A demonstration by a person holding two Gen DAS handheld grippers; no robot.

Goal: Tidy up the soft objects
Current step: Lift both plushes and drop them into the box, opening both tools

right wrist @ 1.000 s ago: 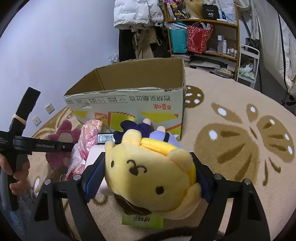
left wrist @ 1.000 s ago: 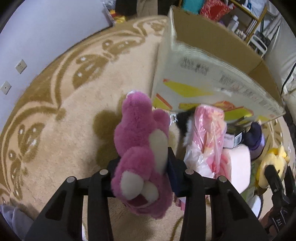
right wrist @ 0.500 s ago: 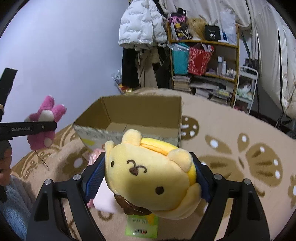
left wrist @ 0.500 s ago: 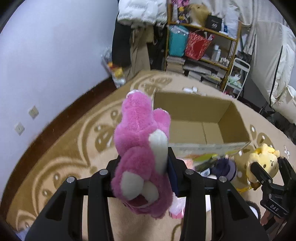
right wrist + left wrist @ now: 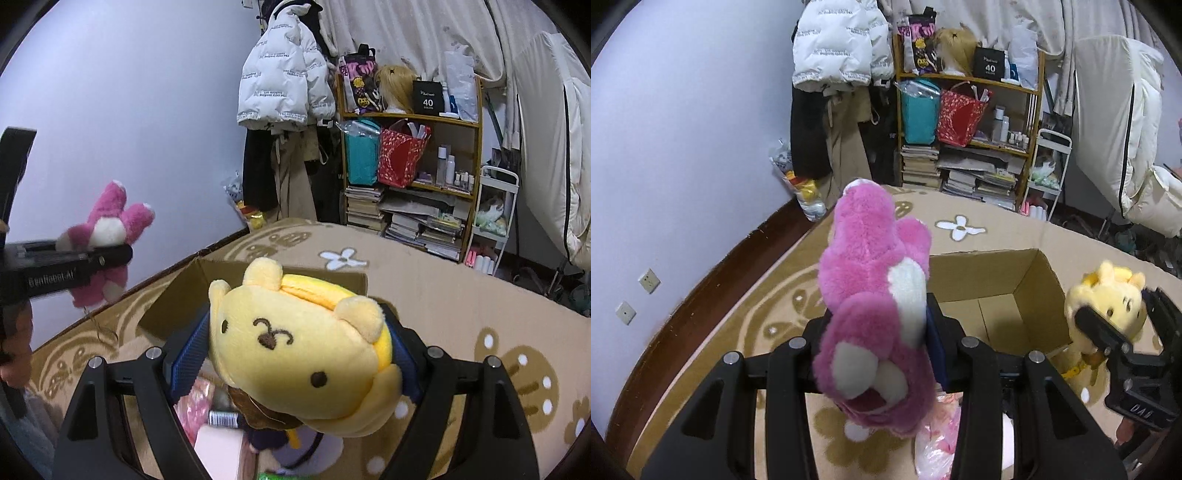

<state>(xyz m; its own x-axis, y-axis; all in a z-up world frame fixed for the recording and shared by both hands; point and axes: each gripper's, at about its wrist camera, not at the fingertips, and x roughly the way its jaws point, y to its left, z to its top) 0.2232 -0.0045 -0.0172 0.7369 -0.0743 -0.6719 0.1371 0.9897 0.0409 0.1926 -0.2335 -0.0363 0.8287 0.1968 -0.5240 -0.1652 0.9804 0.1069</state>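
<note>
A cluttered room with a patterned rug (image 5: 746, 325) carries an open cardboard box (image 5: 997, 295), flaps up, ready to take the toys. Above it, the left claw (image 5: 882, 343) is clenched on a pink plush (image 5: 875, 306), while the right claw (image 5: 295, 354) squeezes a yellow plush (image 5: 295, 347); both toys hang high, probably to clear the box walls.

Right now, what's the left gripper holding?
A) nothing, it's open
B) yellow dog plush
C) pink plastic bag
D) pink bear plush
D: the left gripper is shut on the pink bear plush, held up above the carpet beside the open cardboard box; the yellow plush sits in the right gripper.
</note>
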